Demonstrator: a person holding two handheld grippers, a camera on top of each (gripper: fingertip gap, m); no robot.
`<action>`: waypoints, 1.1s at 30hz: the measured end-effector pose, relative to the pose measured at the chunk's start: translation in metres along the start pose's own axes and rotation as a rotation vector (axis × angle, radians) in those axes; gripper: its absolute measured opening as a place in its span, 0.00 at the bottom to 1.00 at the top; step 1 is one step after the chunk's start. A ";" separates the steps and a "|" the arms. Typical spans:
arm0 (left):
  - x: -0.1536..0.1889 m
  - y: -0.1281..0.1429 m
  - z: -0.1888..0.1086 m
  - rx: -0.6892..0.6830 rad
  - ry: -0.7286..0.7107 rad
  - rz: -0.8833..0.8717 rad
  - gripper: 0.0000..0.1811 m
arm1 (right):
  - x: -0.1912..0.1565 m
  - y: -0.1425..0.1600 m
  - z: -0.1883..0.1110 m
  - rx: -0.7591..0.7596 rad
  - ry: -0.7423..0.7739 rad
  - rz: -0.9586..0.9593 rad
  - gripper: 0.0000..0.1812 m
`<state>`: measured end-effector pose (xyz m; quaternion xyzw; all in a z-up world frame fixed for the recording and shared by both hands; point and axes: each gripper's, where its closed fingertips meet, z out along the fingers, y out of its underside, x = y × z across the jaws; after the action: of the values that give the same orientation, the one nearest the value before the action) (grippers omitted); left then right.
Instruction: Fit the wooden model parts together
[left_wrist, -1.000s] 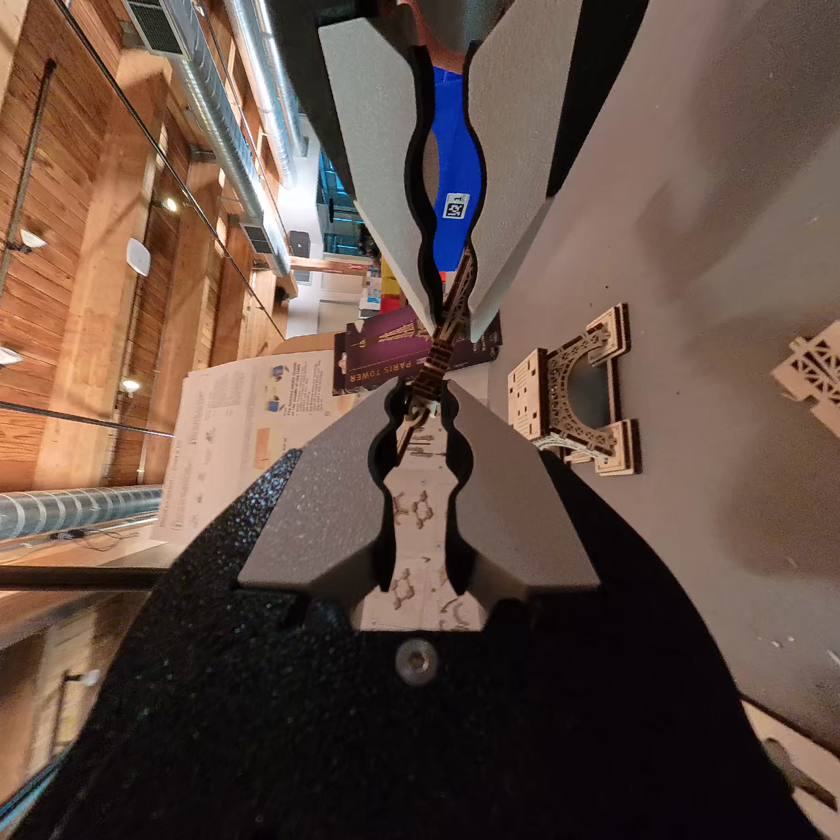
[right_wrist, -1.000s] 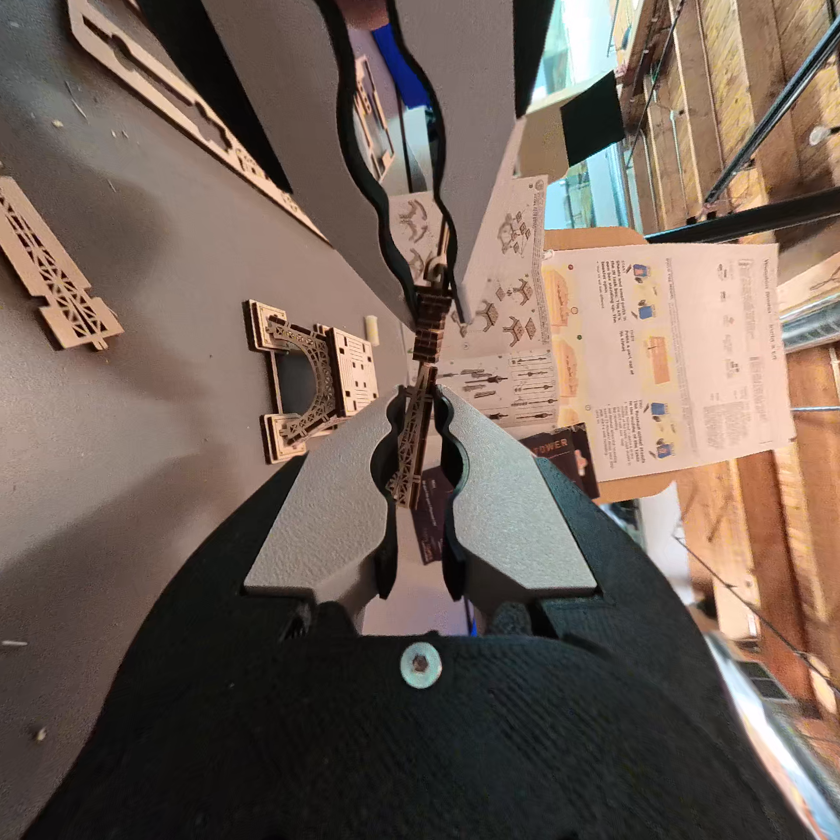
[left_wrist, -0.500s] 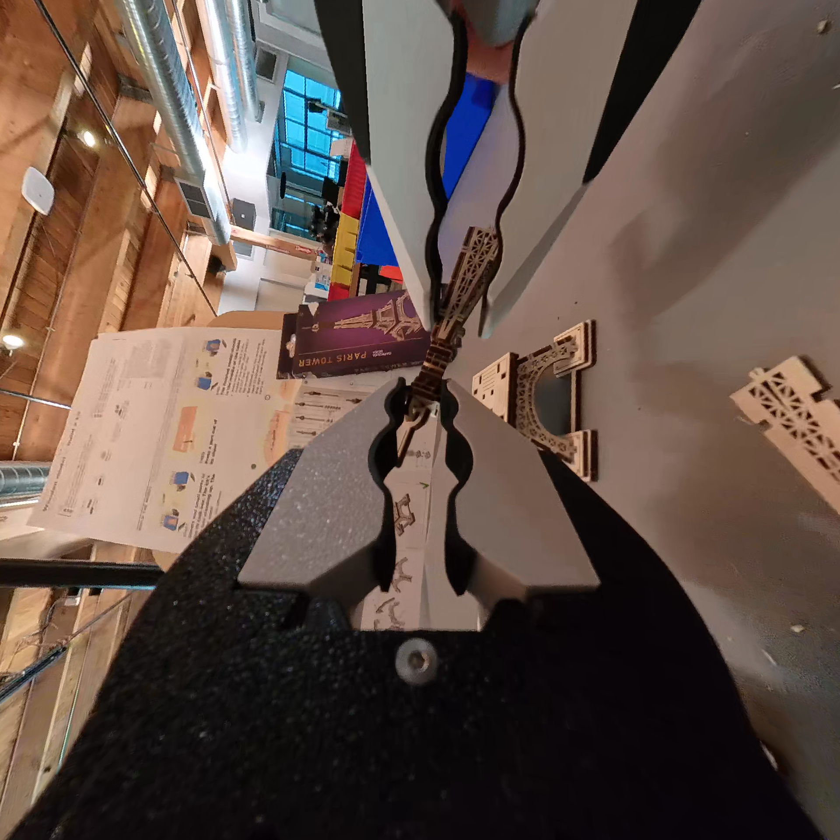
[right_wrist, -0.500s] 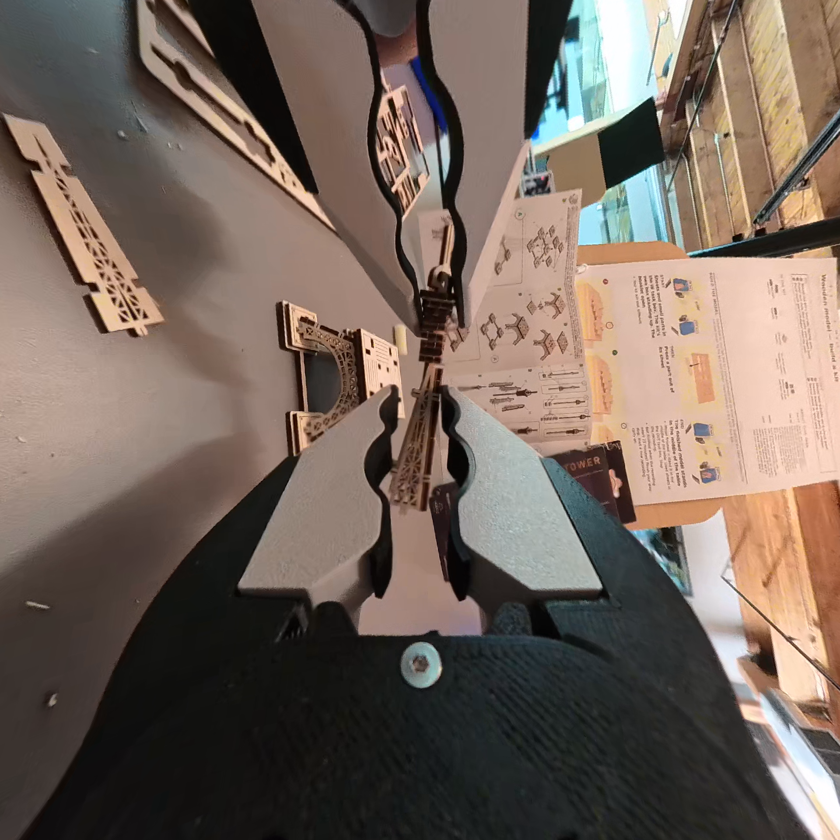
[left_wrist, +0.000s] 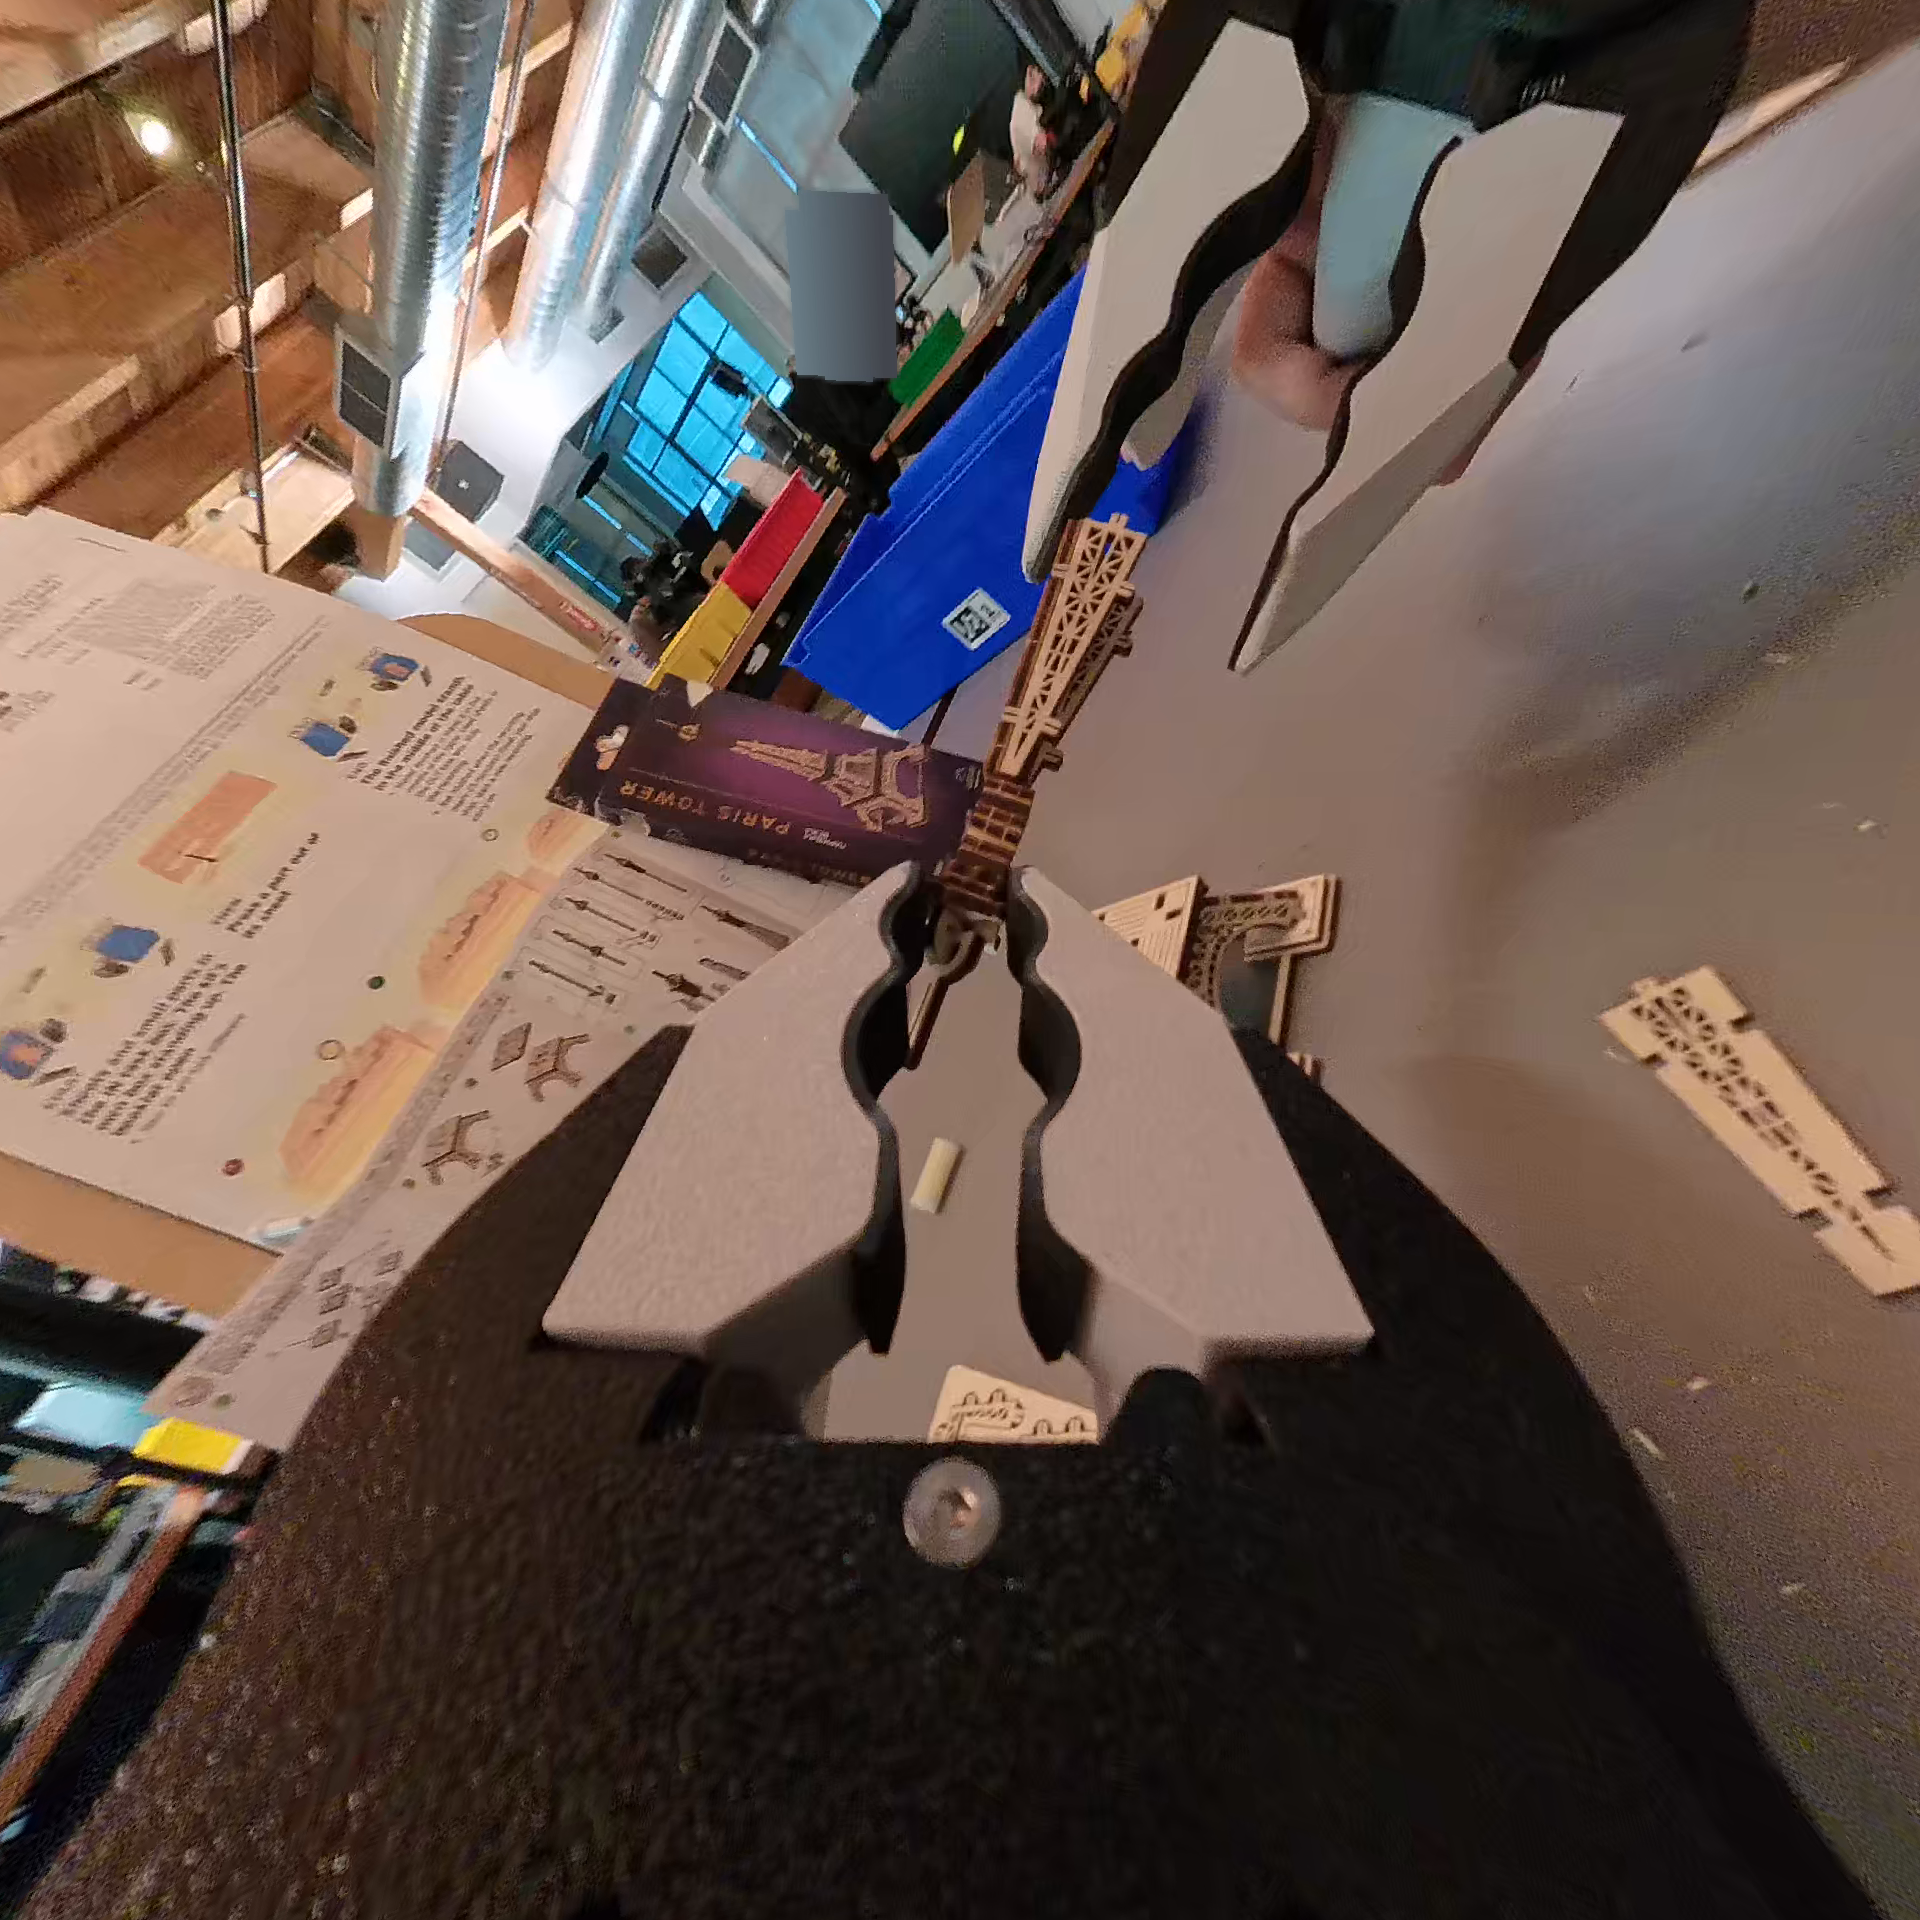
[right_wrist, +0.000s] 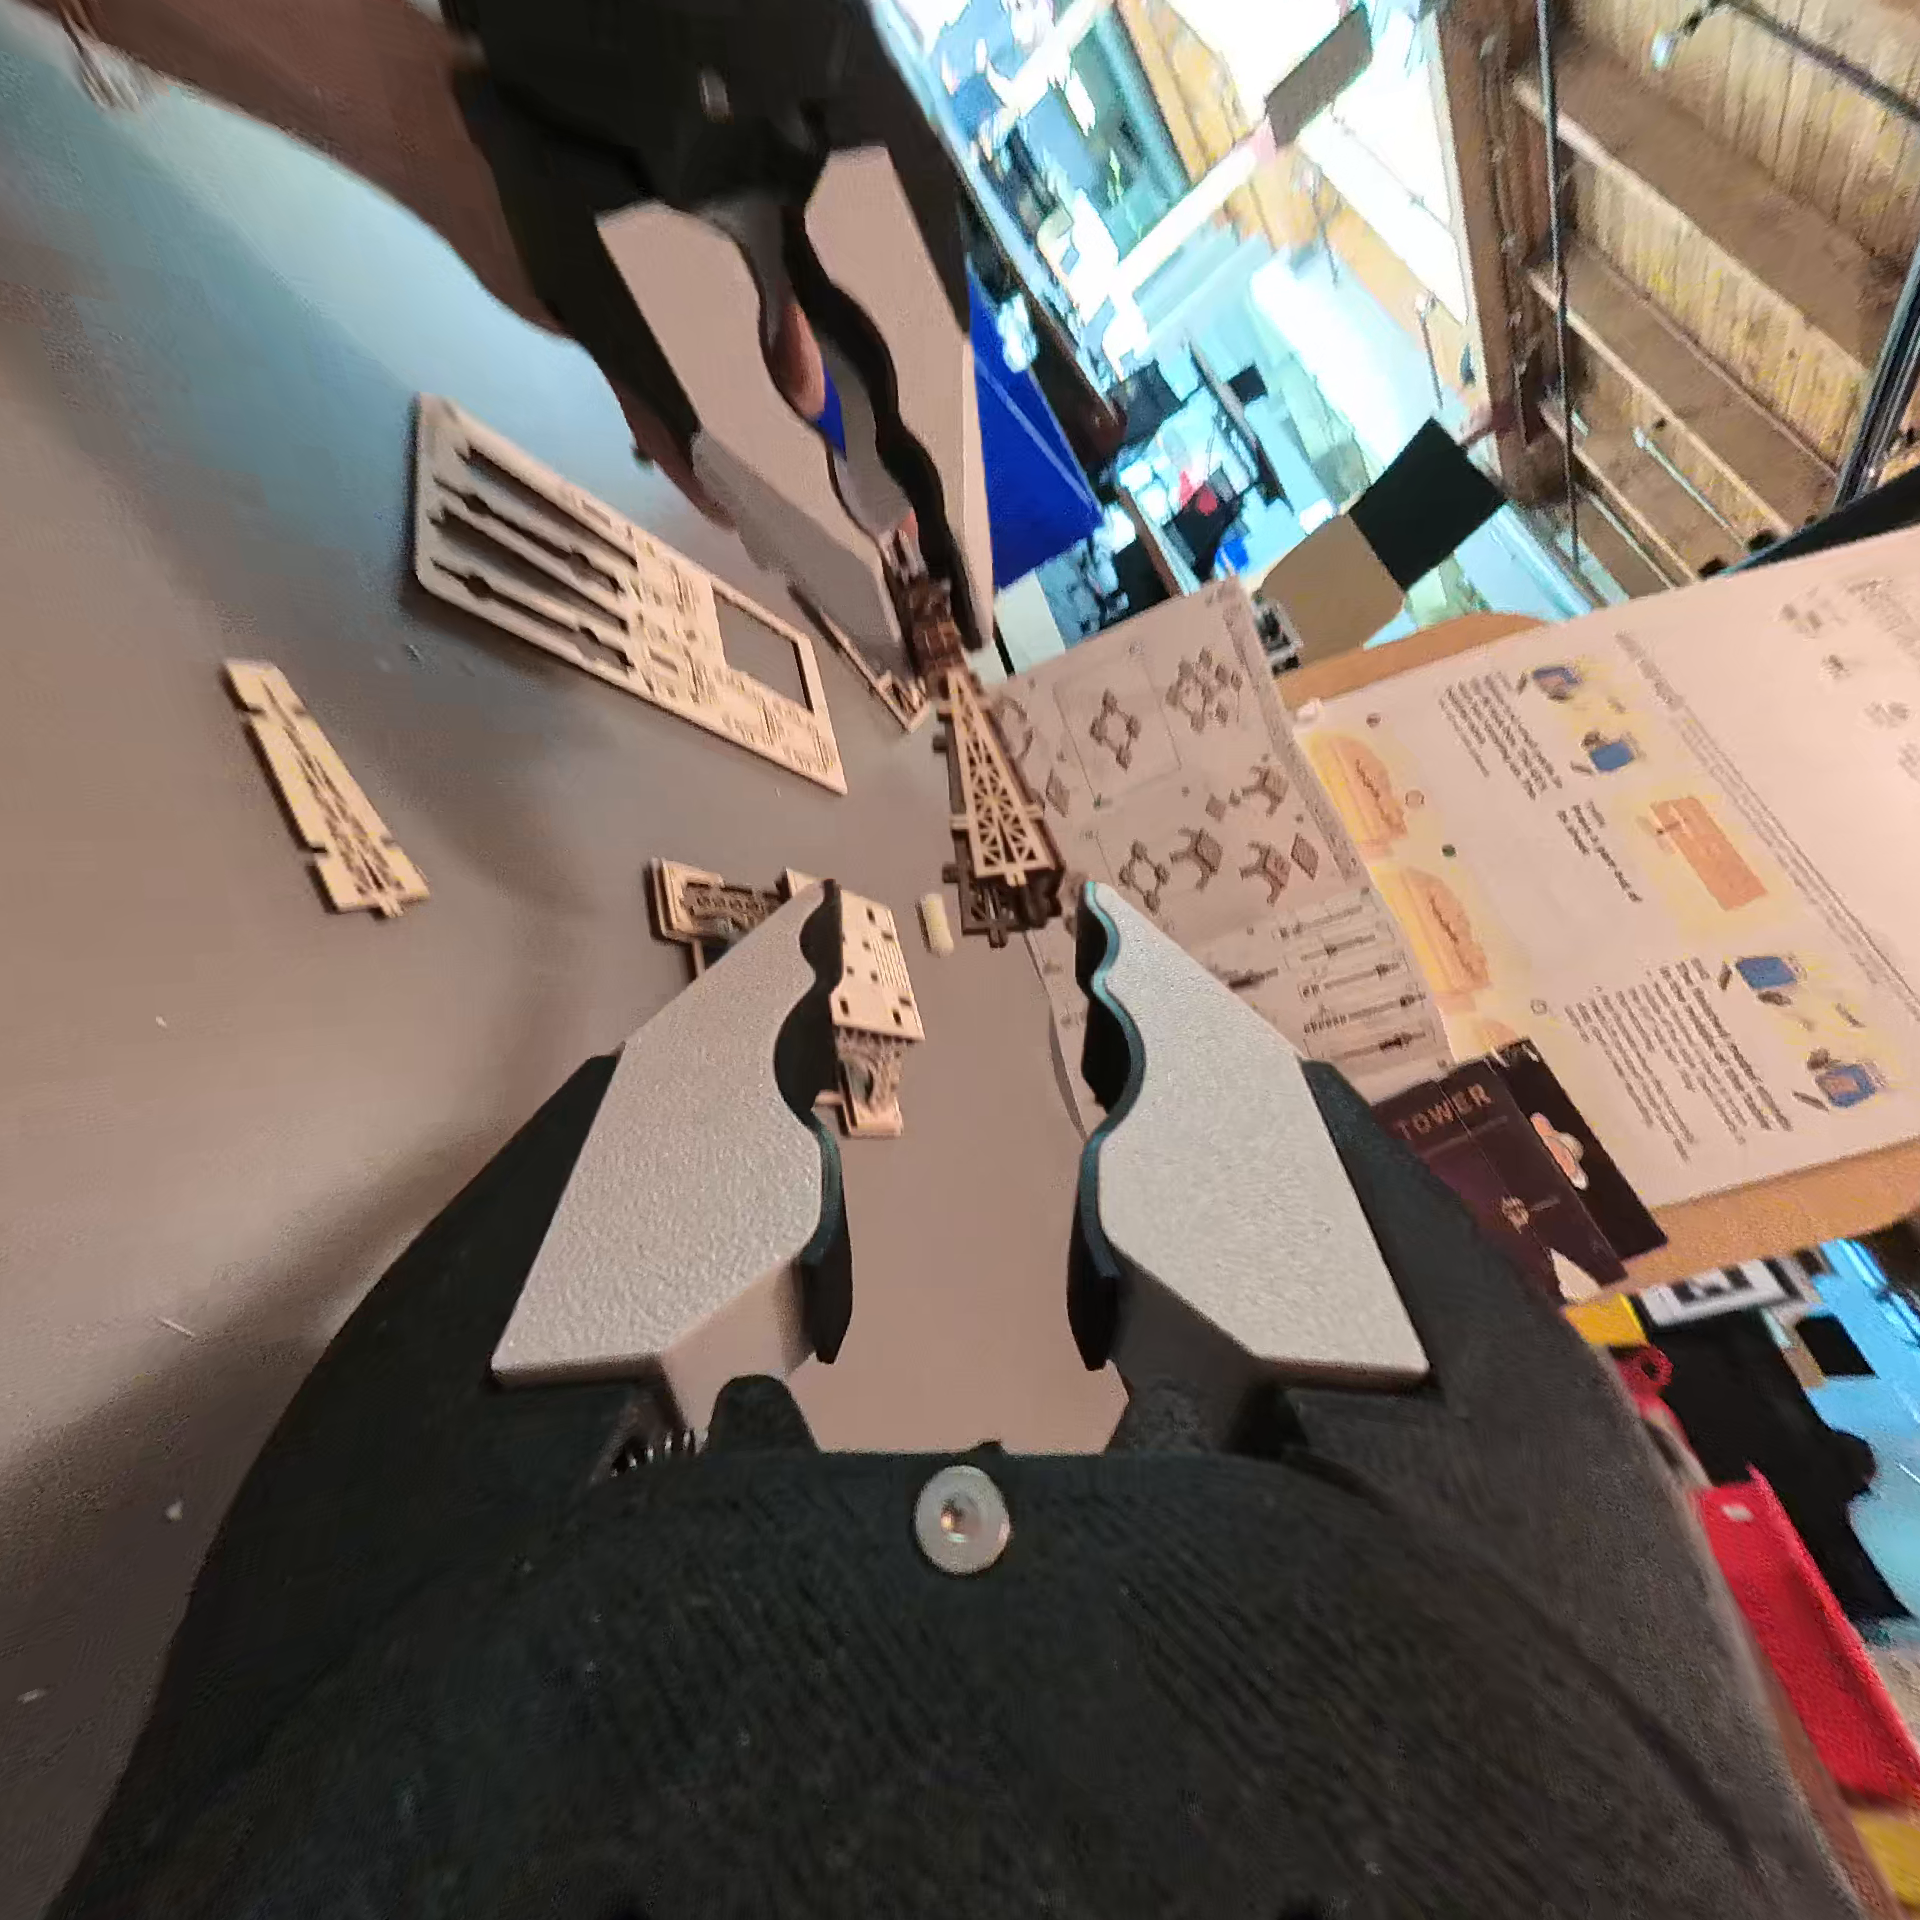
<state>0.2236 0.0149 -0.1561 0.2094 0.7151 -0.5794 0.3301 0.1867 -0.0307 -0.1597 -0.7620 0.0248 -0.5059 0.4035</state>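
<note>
Gripping tower spire (left_wrist: 1070, 665): left claw (left_wrist: 961, 899).

A printed instruction sheet (left_wrist: 239, 873) fills the nine o'clock side of the left wrist view, lying on brown cardboard (left_wrist: 125, 1247). A purple box (left_wrist: 769, 790) sits near the centre, just beside the sheet. Blue bins (left_wrist: 935, 582) stand toward twelve o'clock, with silver ducts (left_wrist: 426, 239) at eleven. Grey tabletop (left_wrist: 1558, 831) spreads toward three o'clock.
</note>
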 end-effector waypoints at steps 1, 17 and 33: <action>0.001 -0.002 0.000 0.017 0.010 -0.023 0.07 | 0.001 -0.006 -0.001 0.030 -0.001 0.017 0.23; 0.010 -0.021 -0.003 0.178 0.115 -0.212 0.07 | 0.015 -0.039 -0.020 0.242 0.012 0.192 0.10; 0.006 -0.017 -0.002 0.142 0.084 -0.178 0.07 | 0.011 -0.034 -0.017 0.257 -0.015 0.240 0.08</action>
<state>0.2071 0.0127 -0.1483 0.1919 0.7012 -0.6465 0.2314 0.1660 -0.0232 -0.1271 -0.6994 0.0478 -0.4473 0.5554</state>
